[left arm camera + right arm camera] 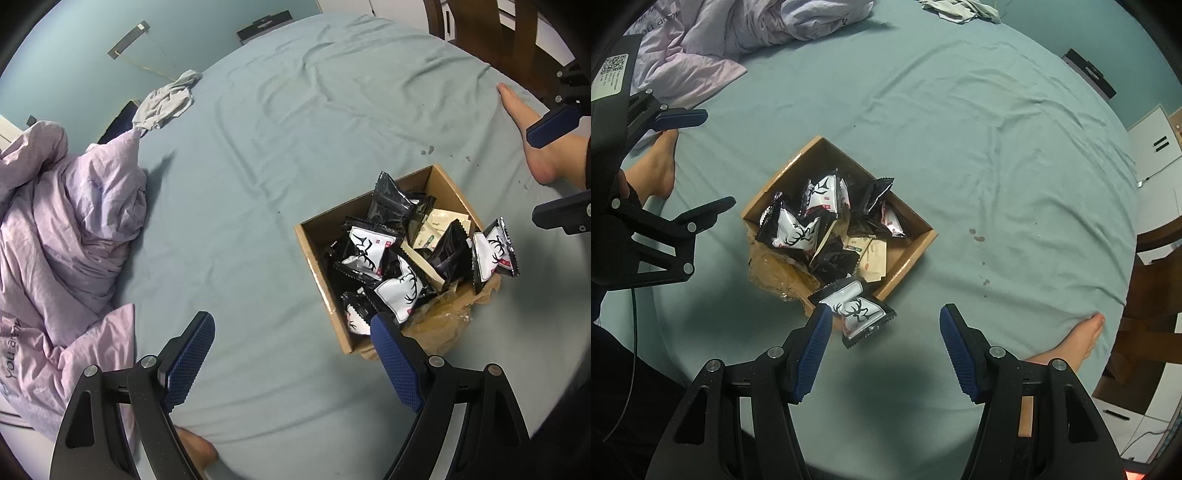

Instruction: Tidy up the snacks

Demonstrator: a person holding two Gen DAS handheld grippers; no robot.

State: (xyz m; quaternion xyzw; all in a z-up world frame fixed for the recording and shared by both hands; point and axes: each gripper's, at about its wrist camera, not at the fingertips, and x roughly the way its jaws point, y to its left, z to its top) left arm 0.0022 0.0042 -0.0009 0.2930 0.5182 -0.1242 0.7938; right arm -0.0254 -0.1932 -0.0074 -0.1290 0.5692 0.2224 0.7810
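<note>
- Hovering above the bed (295, 110), both tools empty; the cardboard box (908, 254) serves as landmark.
- Left tool (291, 363): jaws spread wide, nothing between them, held off the box's near corner.
- Right tool (882, 345): jaws about half spread, gripping nothing, just beside the box.
- Snack packets (373, 254) heaped inside the box; probably the sorting bin.
- One stray packet (855, 310) lies against the box's outer edge, nearest the right tool, likely the next pick.

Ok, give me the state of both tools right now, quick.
Left tool: open, holding nothing, above the bed sheet beside the box.
Right tool: open, holding nothing, just short of a snack packet.
</note>
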